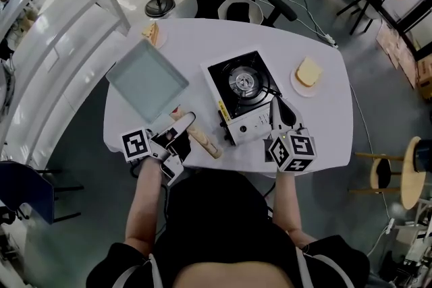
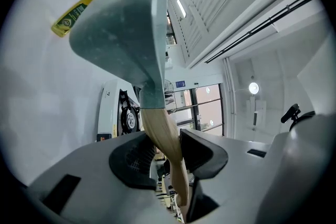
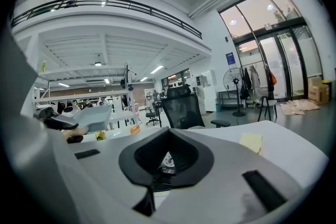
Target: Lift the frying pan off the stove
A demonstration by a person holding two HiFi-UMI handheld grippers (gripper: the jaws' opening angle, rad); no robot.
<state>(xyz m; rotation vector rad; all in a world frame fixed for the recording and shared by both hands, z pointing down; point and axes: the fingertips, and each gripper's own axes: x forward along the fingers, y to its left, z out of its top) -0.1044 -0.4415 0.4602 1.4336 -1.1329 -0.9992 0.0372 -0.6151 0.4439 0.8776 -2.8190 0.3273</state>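
Pan: the frying pan is square, grey-blue, shallow-walled and empty. It sits clear of the stove, to its left, over the counter. I cannot tell whether its base rests on the counter or hangs just above it.
Stove: its burner is bare, with nothing on the pan supports.
Handle: a pale wooden handle runs from the pan's near corner towards the person, and its free end pokes out past the grip.
Left gripper: the left gripper has its fingers closed partway onto the wooden handle. The pads press on either side of it, towards the pan end and not the free end.
Right gripper: the right gripper hovers at the stove's near right corner. Its fingers are together and hold nothing, and the burner shows beyond them in the right gripper view.
Progress: judged from where it lies, the pan is already off the stove.
Handling: the pan looks like stiff metal and fairly light while empty. Its weight sits well out from the grip, so it will likely want to droop or roll about the handle.
Where to hold: the handle is the only sensible place. The smooth, rounded wood could twist between the pads, so a firm hold close to the pan seems best.
Other things: one slice of bread lies on a plate to the right of the stove, and another lies at the far left edge.
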